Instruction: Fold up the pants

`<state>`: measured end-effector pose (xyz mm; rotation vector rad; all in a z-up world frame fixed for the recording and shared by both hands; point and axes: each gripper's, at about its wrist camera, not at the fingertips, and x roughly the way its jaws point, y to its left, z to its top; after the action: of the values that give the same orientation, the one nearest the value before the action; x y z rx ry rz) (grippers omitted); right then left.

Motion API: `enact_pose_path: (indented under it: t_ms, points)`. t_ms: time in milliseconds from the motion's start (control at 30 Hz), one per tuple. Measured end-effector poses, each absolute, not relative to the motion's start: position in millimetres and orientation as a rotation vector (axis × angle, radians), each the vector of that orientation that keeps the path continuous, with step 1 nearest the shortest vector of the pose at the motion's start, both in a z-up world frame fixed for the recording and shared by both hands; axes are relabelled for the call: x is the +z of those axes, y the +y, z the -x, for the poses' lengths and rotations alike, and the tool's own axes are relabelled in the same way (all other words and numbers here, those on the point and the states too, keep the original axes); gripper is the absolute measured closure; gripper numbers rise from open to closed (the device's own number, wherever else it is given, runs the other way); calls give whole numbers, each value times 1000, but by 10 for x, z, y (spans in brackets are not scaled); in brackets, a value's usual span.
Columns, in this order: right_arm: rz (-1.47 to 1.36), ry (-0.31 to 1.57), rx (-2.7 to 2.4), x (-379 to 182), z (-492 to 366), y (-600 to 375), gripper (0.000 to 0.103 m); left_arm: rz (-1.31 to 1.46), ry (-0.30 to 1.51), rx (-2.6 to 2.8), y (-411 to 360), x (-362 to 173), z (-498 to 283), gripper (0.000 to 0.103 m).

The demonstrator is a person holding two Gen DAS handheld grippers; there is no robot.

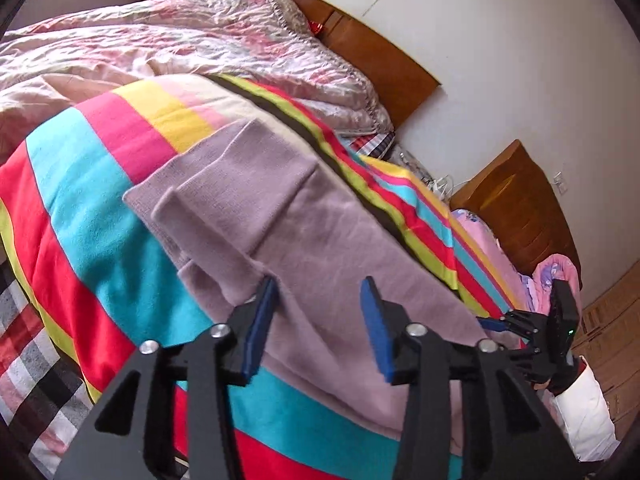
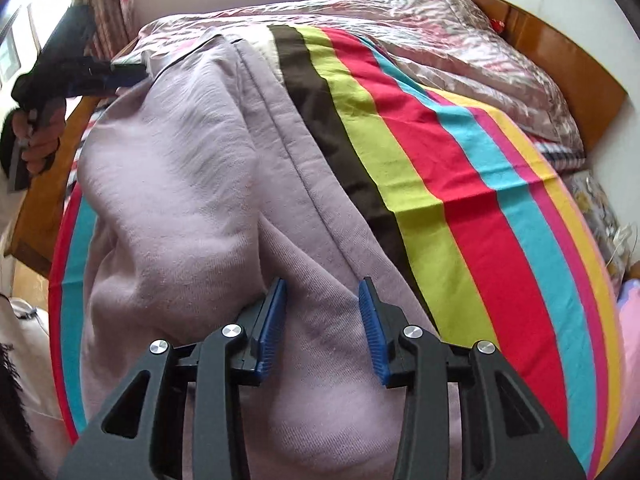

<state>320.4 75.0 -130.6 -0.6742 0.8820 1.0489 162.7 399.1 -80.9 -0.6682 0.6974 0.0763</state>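
Lilac pants (image 1: 304, 236) lie lengthwise across the middle of both frames on a striped blanket (image 1: 80, 216), which covers the bed and gives a broad, flat base for folding. In the left wrist view the two cuffed leg ends sit stacked at centre left, one leg on the other, so the garment appears already halved along its length. The left gripper (image 1: 318, 316), lower centre, hovers over the leg cloth with its blue pads apart and nothing pinched. The right gripper (image 2: 322, 316), lower centre of its own view, stands over the bunched, wider part of the pants; its pads are likewise apart, with cloth below them but not clamped. Each tool also shows in the other's view, at the lower right and upper left edges, at opposite ends of the garment. That spread probably serves to bring one end over the other. A pink quilt (image 1: 192, 44) lies heaped at the upper left, beside the headboard (image 1: 380, 60).
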Motion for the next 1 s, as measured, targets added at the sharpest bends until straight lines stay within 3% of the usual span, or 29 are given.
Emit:
enact_pose_path:
  t_ms: [33, 67, 100, 133, 167, 233, 400, 467, 567, 700, 733, 767, 800, 833, 1000]
  points:
    - [685, 881, 1052, -1314, -3192, 766, 66, 663, 695, 76, 3967, -785, -1612, 53]
    - [692, 881, 1062, -1311, -3190, 778, 74, 647, 703, 84, 3945, -771, -1627, 54]
    - [710, 871, 1075, -1305, -3154, 786, 83, 630, 719, 99, 3936, -788, -1662, 64]
    - [732, 851, 1068, -1296, -3118, 790, 89, 618, 737, 114, 3935, -822, -1701, 92]
    - [747, 832, 1062, -1286, -3087, 787, 96, 609, 743, 119, 3932, -845, -1715, 103]
    - [752, 779, 1034, -1229, -2988, 739, 99, 591, 703, 118, 3915, -821, -1685, 103]
    - [668, 564, 876, -808, -2833, 525, 100, 424, 409, 100, 3704, -181, -1352, 103]
    - [626, 550, 855, -738, -2903, 505, 100, 401, 407, 130, 3738, -122, -1389, 103]
    - [691, 631, 811, -1068, -3087, 649, 99, 460, 513, 226, 3959, -412, -1560, 103]
    - [592, 762, 824, -1284, -3246, 627, 75, 561, 588, 264, 4099, -699, -1434, 103]
    - [550, 772, 831, -1233, -3243, 577, 69, 566, 592, 260, 4104, -716, -1362, 95]
    - [522, 767, 833, -1170, -3223, 524, 53, 585, 600, 242, 4109, -733, -1277, 88]
    - [469, 749, 842, -1064, -3174, 397, 46, 607, 602, 228, 4124, -748, -1214, 70]
    - [434, 743, 851, -1009, -3154, 313, 46, 629, 599, 214, 4132, -756, -1153, 57]
    - [352, 787, 789, -985, -2916, -209, 46, 743, 628, 45, 3872, -926, -971, 34]
